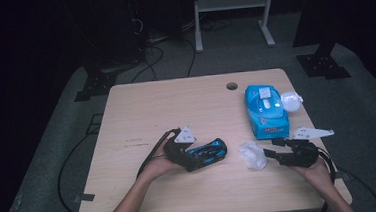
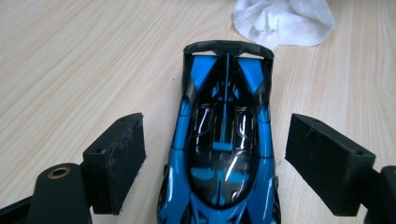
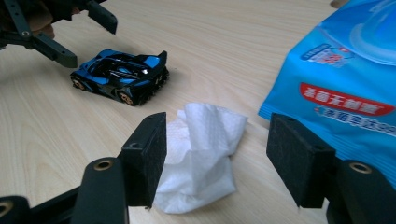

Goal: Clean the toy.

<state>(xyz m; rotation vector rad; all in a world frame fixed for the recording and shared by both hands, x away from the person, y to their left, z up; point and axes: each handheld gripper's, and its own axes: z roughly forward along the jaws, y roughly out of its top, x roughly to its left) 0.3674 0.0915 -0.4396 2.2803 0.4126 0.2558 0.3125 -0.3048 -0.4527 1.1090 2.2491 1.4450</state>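
A blue and black toy car stands on the wooden table, left of centre. My left gripper is open around it. In the left gripper view the car lies lengthwise between the two pads, with a gap on each side. A crumpled white tissue lies to the car's right. My right gripper is open just right of the tissue. In the right gripper view the tissue rests on the table between the open jaws, nearer the left pad, and the car is farther off.
A blue pack of wet wipes lies at the table's right, close behind my right gripper, with a small white round object beside it. A cable hole sits near the far edge. The pack is close to my right jaw.
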